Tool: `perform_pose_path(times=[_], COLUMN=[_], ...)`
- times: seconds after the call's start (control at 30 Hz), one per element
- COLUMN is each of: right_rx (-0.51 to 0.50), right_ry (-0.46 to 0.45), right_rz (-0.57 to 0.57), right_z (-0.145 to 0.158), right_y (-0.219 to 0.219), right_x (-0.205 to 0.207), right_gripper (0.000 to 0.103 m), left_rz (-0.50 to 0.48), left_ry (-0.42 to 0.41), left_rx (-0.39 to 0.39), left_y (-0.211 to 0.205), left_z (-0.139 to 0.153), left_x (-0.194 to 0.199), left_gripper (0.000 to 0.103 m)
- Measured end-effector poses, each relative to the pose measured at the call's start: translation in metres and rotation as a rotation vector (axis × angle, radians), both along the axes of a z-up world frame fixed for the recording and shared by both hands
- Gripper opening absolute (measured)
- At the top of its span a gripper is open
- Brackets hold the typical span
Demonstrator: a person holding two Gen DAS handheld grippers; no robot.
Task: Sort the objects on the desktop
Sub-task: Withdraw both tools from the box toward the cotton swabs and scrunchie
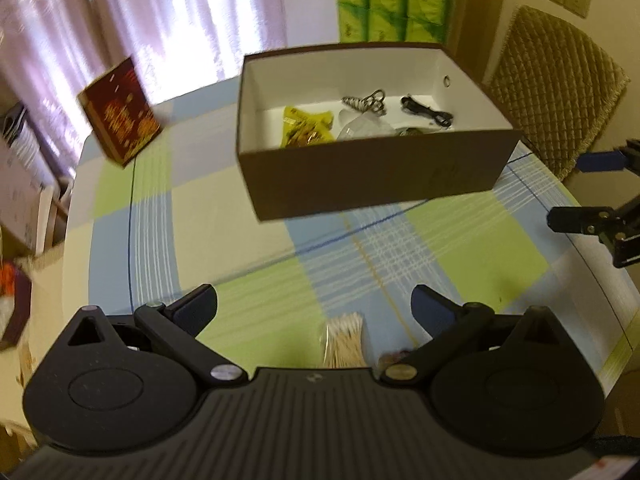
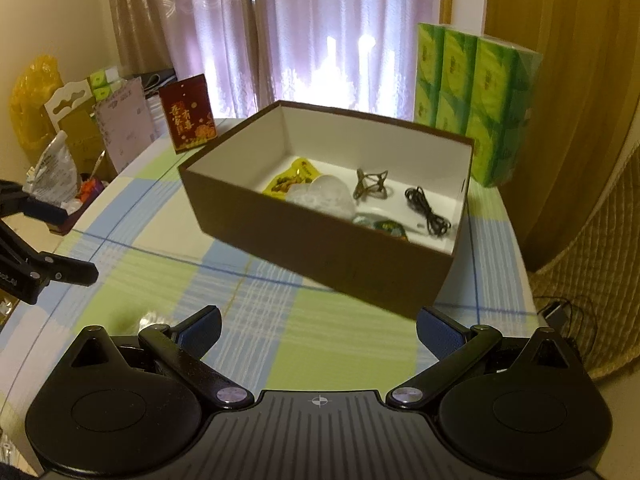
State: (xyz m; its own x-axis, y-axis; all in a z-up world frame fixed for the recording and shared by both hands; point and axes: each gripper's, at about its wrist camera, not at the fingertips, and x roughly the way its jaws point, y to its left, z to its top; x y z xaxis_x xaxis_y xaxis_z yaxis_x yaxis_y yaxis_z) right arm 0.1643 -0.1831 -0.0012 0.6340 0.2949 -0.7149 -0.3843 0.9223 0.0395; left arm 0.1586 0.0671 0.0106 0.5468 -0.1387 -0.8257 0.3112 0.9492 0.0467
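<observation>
A brown cardboard box (image 1: 372,178) (image 2: 320,256) with a white inside stands on the checked tablecloth. In it lie a yellow snack packet (image 1: 306,128) (image 2: 290,180), a clear plastic bag (image 1: 362,126) (image 2: 324,196), a metal puzzle (image 1: 366,102) (image 2: 370,184) and a black cable (image 1: 426,110) (image 2: 426,210). A bundle of cotton swabs (image 1: 344,340) lies on the cloth just in front of my left gripper (image 1: 314,308), which is open and holds nothing. My right gripper (image 2: 318,330) is also open and empty, short of the box's near wall.
A red printed box (image 1: 120,114) (image 2: 188,116) stands at the table's far left. Green tissue packs (image 1: 394,0) (image 2: 476,100) stand behind the brown box. A quilted chair (image 1: 556,88) is at the right. Clutter lies past the table's left edge (image 2: 60,140).
</observation>
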Motion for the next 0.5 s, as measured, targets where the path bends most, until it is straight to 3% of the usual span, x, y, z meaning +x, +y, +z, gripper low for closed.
perform_pose_path(times=[0.5], right_rx=[0.004], right_ry=[0.087], right_rz=[0.03], right_z=[-0.034], right_y=[0.018], right_x=[-0.032], right_gripper=[0.101], left_rz=[0.104], left_ry=[0.071], left_rx=[-0.094], left_y=[0.01], left_z=[-0.031], left_x=[-0.051], left_gripper=[0.102])
